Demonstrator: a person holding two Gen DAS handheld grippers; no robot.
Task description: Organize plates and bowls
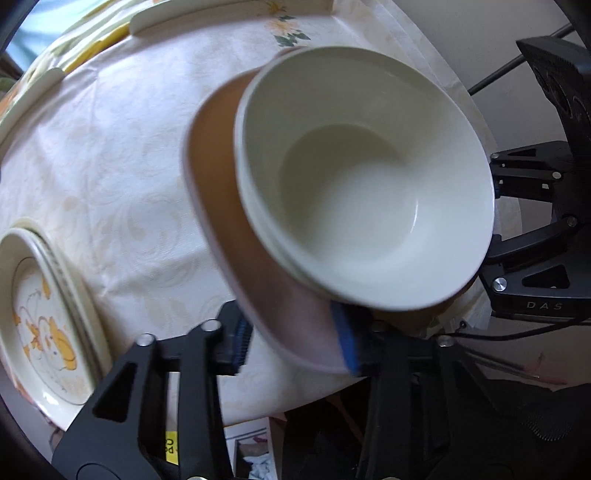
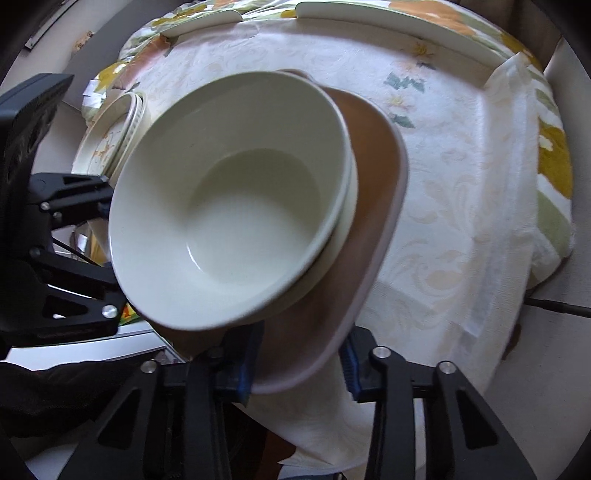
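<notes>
A brown plate with a pale rim (image 1: 218, 206) (image 2: 373, 206) carries two nested cream bowls (image 1: 365, 177) (image 2: 236, 192). It hangs tilted above the table's near edge. My left gripper (image 1: 293, 341) grips the plate's rim between its blue pads. My right gripper (image 2: 299, 362) grips the opposite rim the same way. Each gripper also shows at the side of the other's view, the right one in the left wrist view (image 1: 535, 236) and the left one in the right wrist view (image 2: 62, 266). A stack of cream plates with an orange cartoon (image 1: 40, 325) (image 2: 110, 133) lies on the table to the left.
The table wears a cream patterned cloth (image 1: 110, 155) (image 2: 461, 192) over a floral cover. More cream plates (image 1: 221, 14) (image 2: 388, 26) lie along the far edge. A black stand (image 1: 561, 74) rises beyond the table on the right. Clutter (image 1: 255, 454) lies under the near edge.
</notes>
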